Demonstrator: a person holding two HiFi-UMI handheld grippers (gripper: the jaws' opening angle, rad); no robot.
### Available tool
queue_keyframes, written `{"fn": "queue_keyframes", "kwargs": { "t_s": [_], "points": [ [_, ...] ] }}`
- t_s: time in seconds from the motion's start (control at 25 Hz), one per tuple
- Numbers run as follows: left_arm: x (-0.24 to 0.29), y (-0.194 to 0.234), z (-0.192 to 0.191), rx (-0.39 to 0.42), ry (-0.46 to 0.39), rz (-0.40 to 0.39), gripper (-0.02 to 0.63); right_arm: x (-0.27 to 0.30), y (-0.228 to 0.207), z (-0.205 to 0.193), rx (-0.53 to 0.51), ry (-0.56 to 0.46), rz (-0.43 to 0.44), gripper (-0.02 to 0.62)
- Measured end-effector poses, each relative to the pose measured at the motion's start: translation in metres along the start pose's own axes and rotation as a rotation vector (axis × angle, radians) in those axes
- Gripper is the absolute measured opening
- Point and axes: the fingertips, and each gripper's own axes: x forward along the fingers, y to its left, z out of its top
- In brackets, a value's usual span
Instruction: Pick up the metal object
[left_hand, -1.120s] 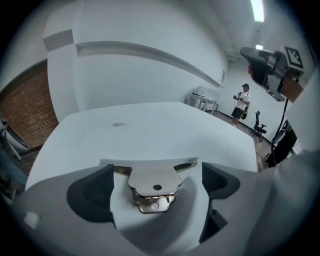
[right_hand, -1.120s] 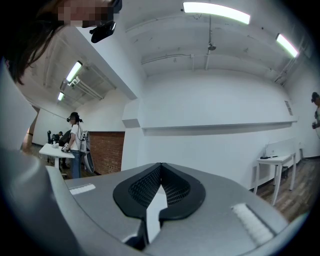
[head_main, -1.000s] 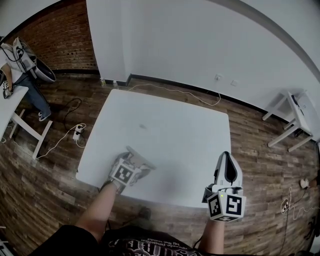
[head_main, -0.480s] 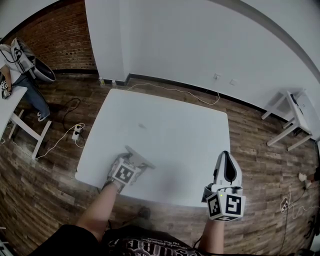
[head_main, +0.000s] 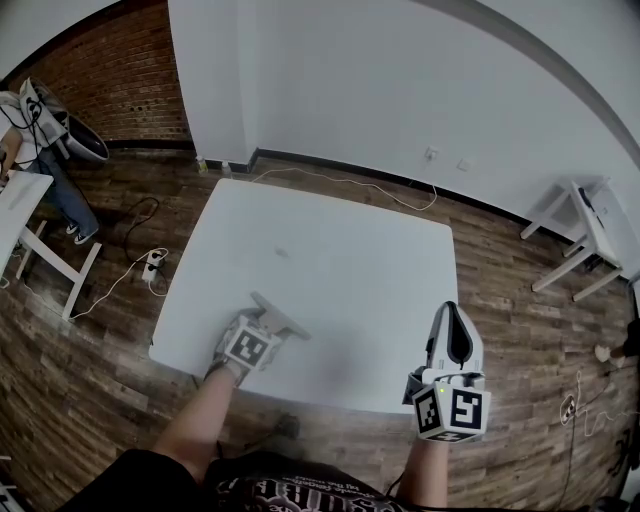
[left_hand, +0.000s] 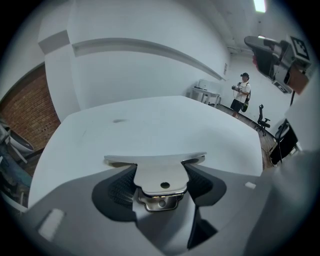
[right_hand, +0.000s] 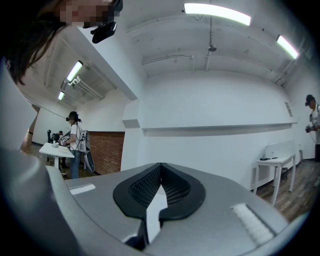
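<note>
The metal object is a flat, shiny T-shaped piece lying near the front left of the white table. My left gripper rests low on the table at it. In the left gripper view the jaws are closing and the dark pads lie against both sides of the metal object's stem, while its crossbar sticks out ahead of the tips. My right gripper hangs off the table's front right edge, pointing up, its pads shut with nothing between them.
A small dark mark lies mid-table. Wooden floor surrounds the table, with a cable and power strip on the left. A person sits by another table at far left. A white side table stands at right.
The head view has drifted slightly. Both grippers keep their places, and the left one stays at the metal object.
</note>
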Motion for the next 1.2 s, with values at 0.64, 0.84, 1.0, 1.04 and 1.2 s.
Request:
{"fn": "queue_keyframes", "kwargs": {
  "t_s": [0.64, 0.84, 1.0, 1.04, 1.2],
  "points": [
    [-0.059, 0.012, 0.049, -0.076, -0.113, 0.007, 0.295, 0.004, 0.003, -0.002, 0.000, 0.007, 0.014, 0.012],
    [-0.106, 0.010, 0.088, -0.015, -0.184, 0.023, 0.295, 0.003, 0.002, -0.004, 0.008, -0.003, 0.008, 0.012],
    [-0.150, -0.002, 0.122, 0.013, -0.266, 0.021, 0.295, 0.001, -0.001, -0.002, 0.008, -0.003, 0.008, 0.012],
    [-0.160, -0.005, 0.130, 0.023, -0.286, 0.021, 0.295, 0.000, -0.002, -0.002, 0.008, -0.005, 0.008, 0.012],
    [-0.200, -0.013, 0.157, 0.064, -0.357, 0.034, 0.295, 0.001, 0.001, 0.000, 0.006, -0.002, 0.014, 0.012]
  ]
}}
